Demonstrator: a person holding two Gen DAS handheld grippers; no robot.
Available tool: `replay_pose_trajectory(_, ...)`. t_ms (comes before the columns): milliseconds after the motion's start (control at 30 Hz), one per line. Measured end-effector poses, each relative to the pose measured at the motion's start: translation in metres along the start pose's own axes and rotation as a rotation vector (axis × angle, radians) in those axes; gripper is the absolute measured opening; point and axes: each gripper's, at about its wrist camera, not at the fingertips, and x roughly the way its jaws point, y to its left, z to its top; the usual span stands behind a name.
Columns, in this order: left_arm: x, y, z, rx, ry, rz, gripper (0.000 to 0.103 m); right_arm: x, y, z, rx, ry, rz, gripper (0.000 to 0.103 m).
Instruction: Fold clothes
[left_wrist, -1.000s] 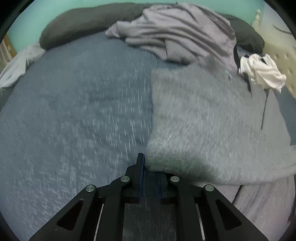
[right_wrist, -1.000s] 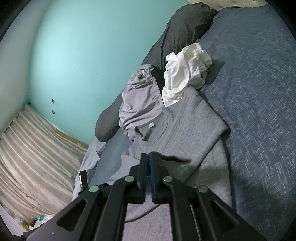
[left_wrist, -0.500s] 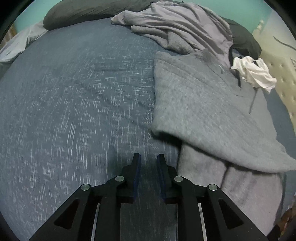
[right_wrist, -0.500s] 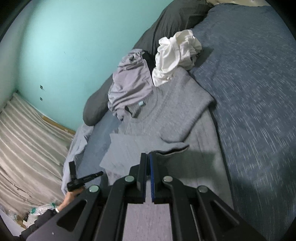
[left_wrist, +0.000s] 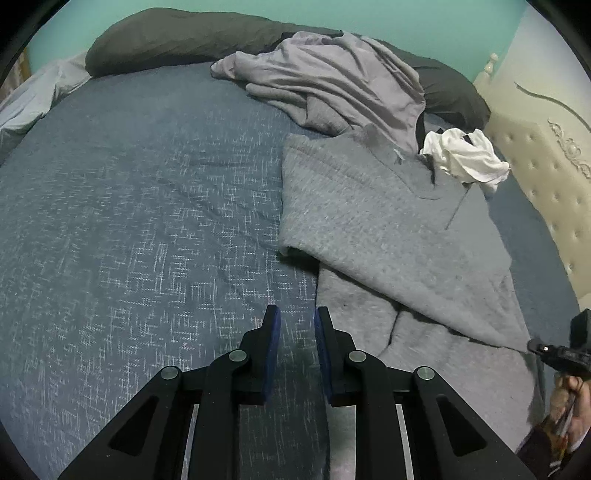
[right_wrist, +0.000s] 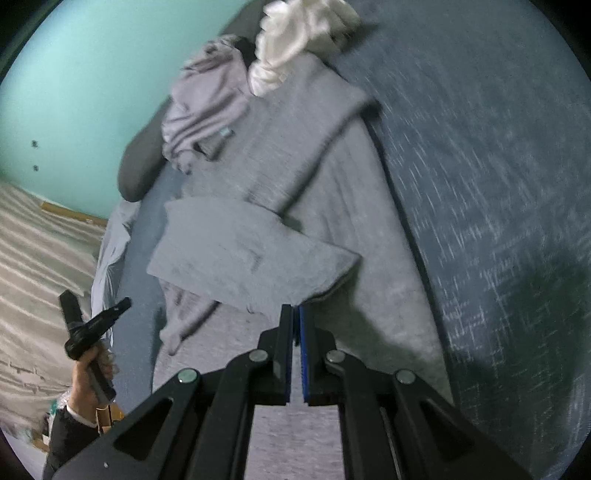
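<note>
Blue bedding (left_wrist: 140, 206) carried the grey sweater (left_wrist: 369, 221), both sleeves folded across its body. Left gripper (left_wrist: 297, 321) hung empty, jaws apart; right gripper (right_wrist: 295, 314), barely parting, pinched the sleeve cuff (right_wrist: 332, 273). Next, I judged, came releasing the cuff and folding the hem up.

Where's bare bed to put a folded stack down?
Free: the blue bedspread, bordered by the grey sweater and the dark pillow. Crowded: around the sweater's collar, where the lilac garment and white garment pile up beside the headboard.

The bedspread (left_wrist: 140, 206) is dark blue flecked with white dashes; the sweater (left_wrist: 369, 229) grey; a crumpled garment (left_wrist: 465, 155) white; the pillow (left_wrist: 177, 37) charcoal; the wall (right_wrist: 85, 85) turquoise.
</note>
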Motion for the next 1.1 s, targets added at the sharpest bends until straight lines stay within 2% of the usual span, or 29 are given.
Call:
replay_pose_trajectory(67,-0.001,0.001,-0.002,-0.004,-0.001,-0.004,0.021,-0.003,-0.007,0.003,0.036,-0.003,-0.005,0.006)
replay_pose_trajectory(133,-0.001,0.002,-0.004,-0.009,-0.001,-0.007,0.021,-0.009,-0.013,0.007,0.068,-0.020,-0.010,0.025)
replay_pose_trajectory(167,0.000,0.003,-0.004,-0.011,0.001,-0.007,0.021,-0.012,-0.016,0.009,0.084,-0.028,-0.007,0.040)
replay_pose_trajectory(233,0.004,0.004,-0.005,-0.019,0.006,-0.010,0.021,-0.014,-0.019,0.017,0.106,-0.041,0.021,0.041)
replay_pose_trajectory(300,0.006,0.005,-0.006,-0.026,0.007,-0.015,0.021,-0.010,-0.017,0.023,0.100,-0.034,0.011,0.041)
replay_pose_trajectory(500,0.007,0.004,-0.009,-0.026,0.001,-0.021,0.021,0.023,-0.017,0.026,0.141,0.071,-0.023,0.041)
replay_pose_trajectory(600,0.007,0.005,-0.009,-0.028,0.000,-0.021,0.021,0.027,-0.018,0.027,0.168,0.066,-0.010,0.041)
replay_pose_trajectory(633,0.007,0.006,-0.009,-0.030,0.000,-0.021,0.021,0.027,-0.017,0.027,0.170,0.059,-0.010,0.041)
replay_pose_trajectory(733,0.006,0.008,-0.010,-0.036,-0.001,-0.019,0.021,0.029,-0.015,0.027,0.149,0.053,-0.034,0.021)
replay_pose_trajectory(867,0.005,0.010,-0.012,-0.039,0.000,-0.020,0.021,0.025,-0.012,0.024,0.127,0.040,-0.052,0.008)
replay_pose_trajectory(1100,0.005,0.012,-0.013,-0.045,0.004,-0.021,0.021,-0.013,0.013,0.024,0.052,-0.040,-0.024,0.004)
